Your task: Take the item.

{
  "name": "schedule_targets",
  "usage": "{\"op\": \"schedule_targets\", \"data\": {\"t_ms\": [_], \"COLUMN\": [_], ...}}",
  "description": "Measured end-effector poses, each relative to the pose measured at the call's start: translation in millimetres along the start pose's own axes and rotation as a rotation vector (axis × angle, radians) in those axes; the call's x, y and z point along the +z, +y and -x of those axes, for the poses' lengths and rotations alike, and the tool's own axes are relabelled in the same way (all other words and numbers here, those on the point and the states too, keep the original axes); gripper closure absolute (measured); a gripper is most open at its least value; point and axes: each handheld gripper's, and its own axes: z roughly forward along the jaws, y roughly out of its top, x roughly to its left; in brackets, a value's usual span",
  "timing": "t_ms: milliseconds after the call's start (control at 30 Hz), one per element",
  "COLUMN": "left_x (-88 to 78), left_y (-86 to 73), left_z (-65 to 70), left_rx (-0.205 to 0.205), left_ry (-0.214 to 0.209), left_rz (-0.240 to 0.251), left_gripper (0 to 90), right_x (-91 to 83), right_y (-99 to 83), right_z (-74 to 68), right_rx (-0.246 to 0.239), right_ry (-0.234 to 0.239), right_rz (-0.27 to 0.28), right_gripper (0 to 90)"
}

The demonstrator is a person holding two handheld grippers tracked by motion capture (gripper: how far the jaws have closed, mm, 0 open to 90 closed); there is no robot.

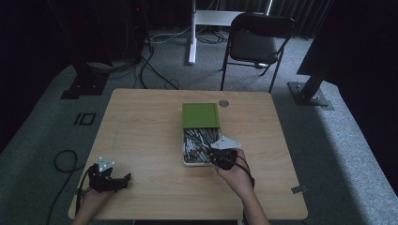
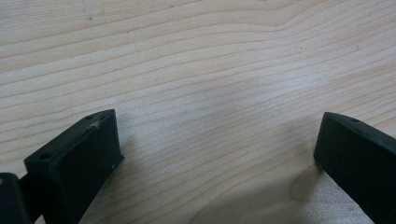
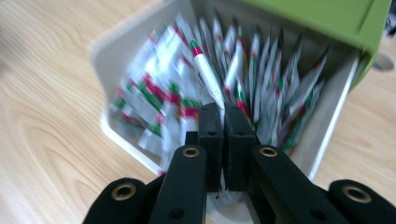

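A: Where's the packet point(image 3: 205, 70) sitting?
B: One end is pinched at the right tool's point(image 3: 223, 109) tips, jaws clamping nearly together; the rest is slanting up above the other packets point(image 3: 154, 100).
A: And the box point(image 3: 100, 49)?
B: Directly ahead, green lid point(image 1: 201, 115) beyond.
A: Left tool point(image 2: 219, 154)?
B: Gaping wide, gripping nothing, hovering over bare bench point(image 2: 196, 60).
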Motion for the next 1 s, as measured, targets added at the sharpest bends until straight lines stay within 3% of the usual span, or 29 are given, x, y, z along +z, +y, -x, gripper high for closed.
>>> {"op": "schedule_targets", "data": {"t_ms": [267,433,633,800,1000], "left_x": [0.1,0.0,0.0,0.0,0.0], "left_y": [0.0,0.0,0.0,0.0,0.1], "left_z": [0.1,0.1,0.0,0.1,0.0], "left_rx": [-0.002,-0.001,-0.001,-0.001,0.000], "left_ry": [0.000,0.000,0.000,0.000,0.000], "left_rz": [0.001,0.000,0.000,0.000,0.000], "left_gripper": [1.3,1.3,1.3,1.3,1.3], "right_x": [-24.2,-34.7,-46.4,-56.3,-58.4], "right_y": [16.5,23.5,28.1,24.5,12.7], "right_z": [1.0,1.2,15.3,33.8,56.2], "right_rx": [0.043,0.040,0.042,0.082,0.107], "right_ry": [0.043,0.032,-0.038,-0.117,-0.211], "right_rz": [0.099,0.144,0.170,0.194,0.162], "right_gripper": [88.4,88.5,88.4,88.4,88.3]}}
